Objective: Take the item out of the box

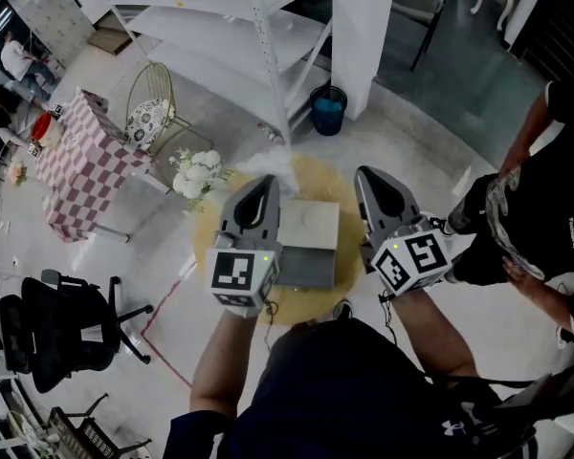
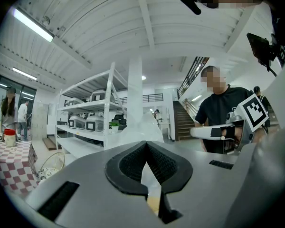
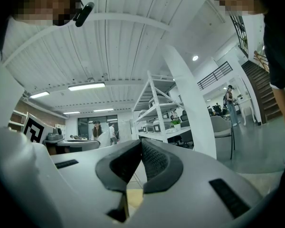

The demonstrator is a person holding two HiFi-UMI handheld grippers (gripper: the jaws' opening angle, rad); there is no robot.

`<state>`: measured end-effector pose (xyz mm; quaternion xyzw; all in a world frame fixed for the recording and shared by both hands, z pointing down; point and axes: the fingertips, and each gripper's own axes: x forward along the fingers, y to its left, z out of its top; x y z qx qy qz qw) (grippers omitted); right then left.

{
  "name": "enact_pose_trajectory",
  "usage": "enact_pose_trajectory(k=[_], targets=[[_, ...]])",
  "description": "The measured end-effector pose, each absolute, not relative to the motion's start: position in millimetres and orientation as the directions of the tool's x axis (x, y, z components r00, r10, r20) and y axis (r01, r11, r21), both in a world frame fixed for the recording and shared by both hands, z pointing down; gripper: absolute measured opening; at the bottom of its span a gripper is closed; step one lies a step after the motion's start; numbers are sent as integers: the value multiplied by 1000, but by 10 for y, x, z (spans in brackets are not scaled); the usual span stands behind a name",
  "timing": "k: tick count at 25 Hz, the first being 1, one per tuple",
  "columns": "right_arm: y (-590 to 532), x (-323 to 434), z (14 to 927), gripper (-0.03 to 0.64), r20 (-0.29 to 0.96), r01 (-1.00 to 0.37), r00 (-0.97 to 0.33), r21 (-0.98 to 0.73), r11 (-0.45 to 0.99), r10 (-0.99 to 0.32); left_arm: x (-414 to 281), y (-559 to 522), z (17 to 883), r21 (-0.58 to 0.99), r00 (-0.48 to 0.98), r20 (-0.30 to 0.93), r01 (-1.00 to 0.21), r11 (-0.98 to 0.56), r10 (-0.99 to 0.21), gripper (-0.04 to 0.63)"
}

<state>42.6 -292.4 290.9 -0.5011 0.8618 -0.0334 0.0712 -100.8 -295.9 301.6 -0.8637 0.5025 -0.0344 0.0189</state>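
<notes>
A grey box (image 1: 306, 264) with a white top surface (image 1: 313, 224) stands on a round yellow rug (image 1: 210, 237), straight below and between my two grippers. My left gripper (image 1: 260, 182) is raised over the box's left side, jaws shut on a thin, see-through plastic film (image 1: 268, 163) that puffs up from the tips. In the left gripper view the film (image 2: 141, 125) rises just past the gripper (image 2: 145, 145). My right gripper (image 1: 374, 176) hangs over the box's right edge, shut with nothing in it. The right gripper view shows that gripper (image 3: 139, 141) against the ceiling.
A person in black (image 1: 545, 208) stands close on the right. White shelving (image 1: 258, 46) and a blue bin (image 1: 328, 110) are behind the rug. White flowers (image 1: 199, 173), a wire chair (image 1: 151, 108) and a checkered table (image 1: 77, 161) are at left; an office chair (image 1: 57, 323) is near left.
</notes>
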Motion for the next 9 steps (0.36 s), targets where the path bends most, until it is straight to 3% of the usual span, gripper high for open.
enact_pose_trajectory(k=[9], targets=[[-2921,450,2913,8,-88,-857,-491,-131,498,-867,-980,-2953,3006,-71,492,39,-867,-494,-870,15]])
